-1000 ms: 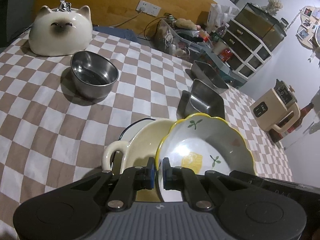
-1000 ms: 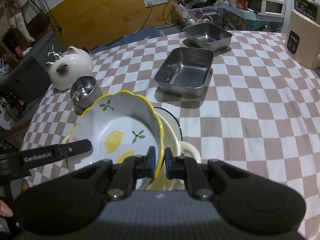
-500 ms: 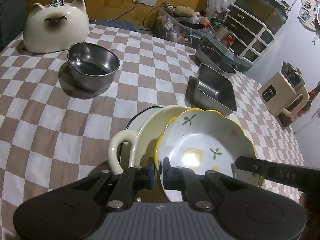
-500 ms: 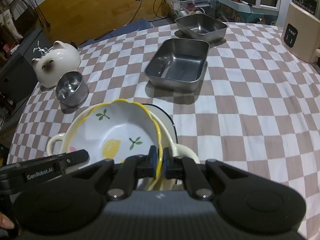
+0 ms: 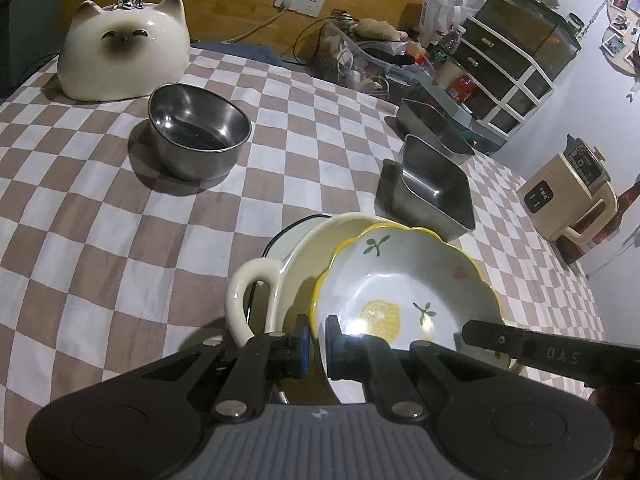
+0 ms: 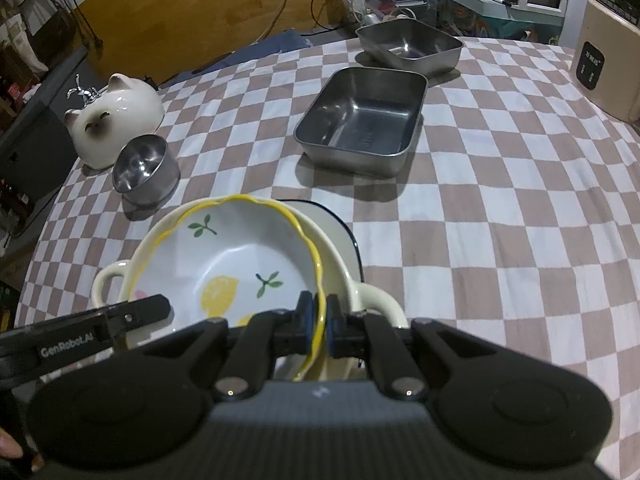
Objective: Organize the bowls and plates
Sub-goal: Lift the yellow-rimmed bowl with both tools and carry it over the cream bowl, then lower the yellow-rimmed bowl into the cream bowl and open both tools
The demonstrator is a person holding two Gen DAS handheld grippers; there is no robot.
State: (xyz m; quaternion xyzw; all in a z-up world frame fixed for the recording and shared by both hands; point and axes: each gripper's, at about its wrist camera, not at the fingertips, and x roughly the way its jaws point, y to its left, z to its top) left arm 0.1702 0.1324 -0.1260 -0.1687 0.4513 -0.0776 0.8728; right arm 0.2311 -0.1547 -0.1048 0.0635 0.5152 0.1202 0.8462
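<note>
Glazed ceramic catches the light at the centre of both views: a lemon bowl [image 5: 404,292] with a scalloped yellow rim, white inside and painted with a yellow lemon, green sprigs and a small pink mark. It sits nested in a cream two-handled dish [image 5: 276,276], smooth and thick-walled with looped handles, which itself rests on a white plate [image 6: 340,232] edged with a dark line.

Both tools pinch the lemon bowl's rim from opposite sides. The left gripper [image 5: 314,336] has its blue-padded fingers drawn narrow with the yellow edge clamped between them; the right gripper [image 6: 318,320] grips the opposite edge the same way. Printed in white on the left gripper's arm, seen from the right wrist, is "GenRoboLAI"; the other arm shows faint letters that look like "DAS".

Everything stands on a soft brown-and-white checked tablecloth [image 6: 500,208]. A round steel bowl [image 5: 198,136], brushed and shiny, stands well apart to the far left, just beside a glossy cream cat-shaped ceramic [image 5: 124,56] topped with a small chrome figure. Two rectangular steel trays lie farther off: the nearer steel tray [image 6: 362,116] and the farther steel tray [image 6: 408,46] behind it. A beige appliance [image 6: 608,52] with a dark display showing "55" stands at the table's right edge.
</note>
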